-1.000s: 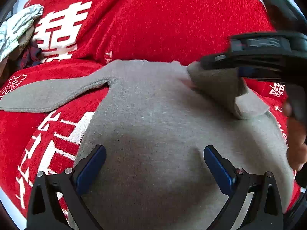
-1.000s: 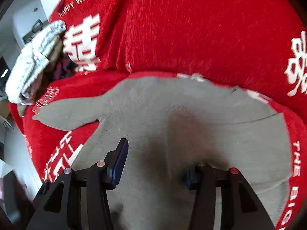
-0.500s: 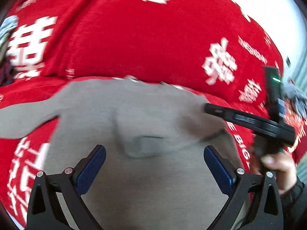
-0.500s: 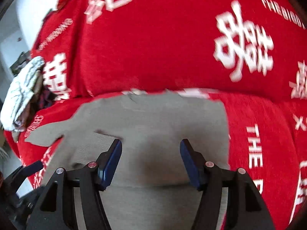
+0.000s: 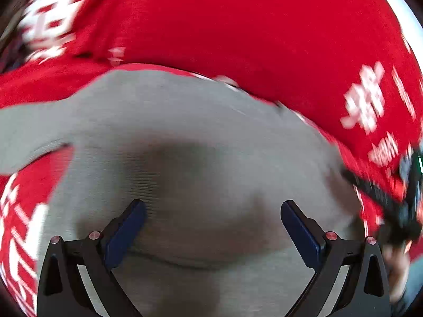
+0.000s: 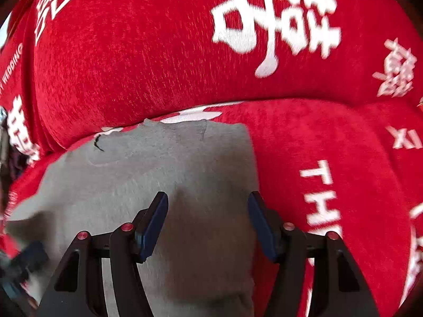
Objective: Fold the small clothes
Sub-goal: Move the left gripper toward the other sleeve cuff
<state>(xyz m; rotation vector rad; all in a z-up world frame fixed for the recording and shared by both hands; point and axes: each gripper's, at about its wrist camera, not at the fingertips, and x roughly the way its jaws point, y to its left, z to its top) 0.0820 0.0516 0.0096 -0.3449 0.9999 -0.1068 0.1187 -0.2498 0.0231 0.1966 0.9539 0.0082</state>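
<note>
Grey garment spread flat on red blanket. Left gripper and right gripper held above garment, fingers spread, nothing gripped.

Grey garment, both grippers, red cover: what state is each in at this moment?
grey garment: lying flat on the cover, right side folded to a straight edge, left sleeve spread out.
left gripper: open, over the garment, holding nothing.
right gripper: open, over the garment's folded right edge, holding nothing.
red cover: spread under the garment.

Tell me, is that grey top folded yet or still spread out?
Partly folded. The grey top shows a straight folded edge on its right side, while its left sleeve lies stretched out on the red cover.
</note>
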